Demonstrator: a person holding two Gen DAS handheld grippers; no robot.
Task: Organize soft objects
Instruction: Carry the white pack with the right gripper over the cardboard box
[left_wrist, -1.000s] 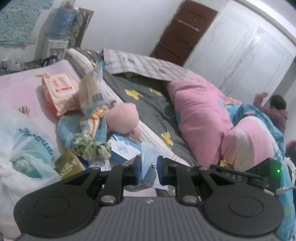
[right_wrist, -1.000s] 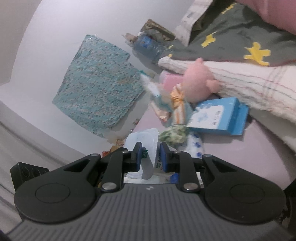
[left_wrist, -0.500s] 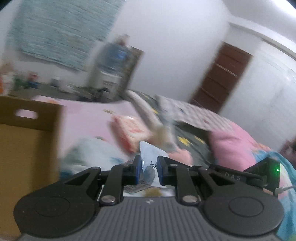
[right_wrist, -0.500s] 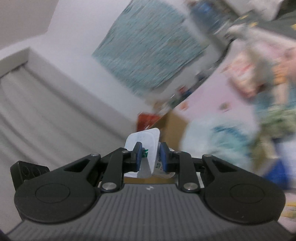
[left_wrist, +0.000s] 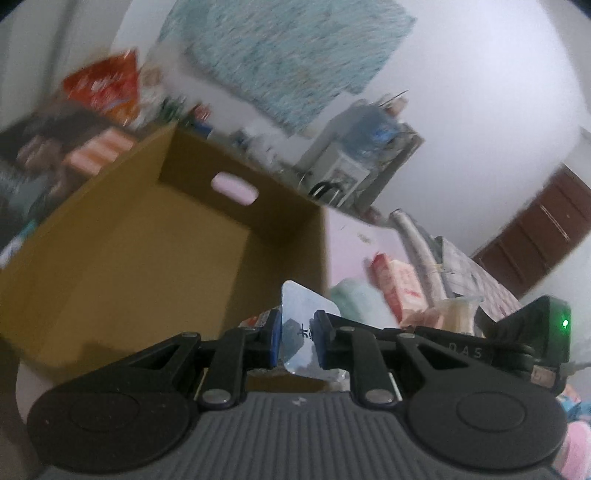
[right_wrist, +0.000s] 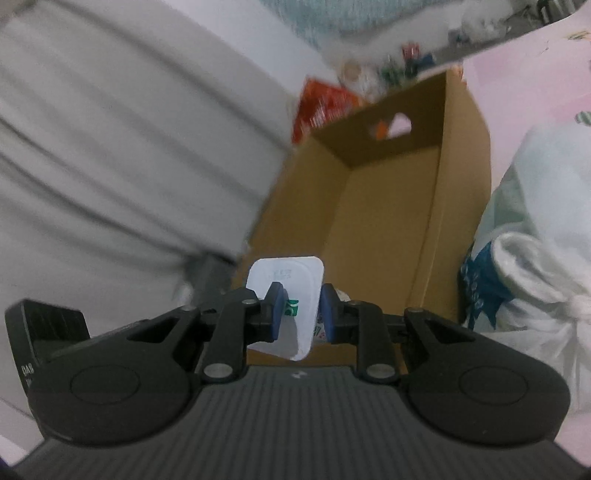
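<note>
Two grippers, each pinching one soft packet, both aimed at the open cardboard box (left_wrist: 155, 236). Left gripper (left_wrist: 294, 334) clamped on a pale blue packet (left_wrist: 301, 317), its long axis running up and away from the jaws, top corner tilted left toward the box's near edge. Right gripper (right_wrist: 301, 314) squeezing a white pouch (right_wrist: 286, 280) with a green mark, standing upright between the blue pads, rounded top edge pointing at the box mouth (right_wrist: 388, 221). Half a second back: blur, bedding and only a slice of the box on the left; now the box fills the middle of both views, and the bed pile has slid off to the right. Only in the left view: teal wall cloth (left_wrist: 291, 55), water jug (left_wrist: 373, 129), brown door (left_wrist: 535, 236), red-and-white wipes pack (left_wrist: 399, 284). Only in the right view: white curtain (right_wrist: 110, 147) and a knotted plastic bag (right_wrist: 535, 258) just beside the box wall.
</note>
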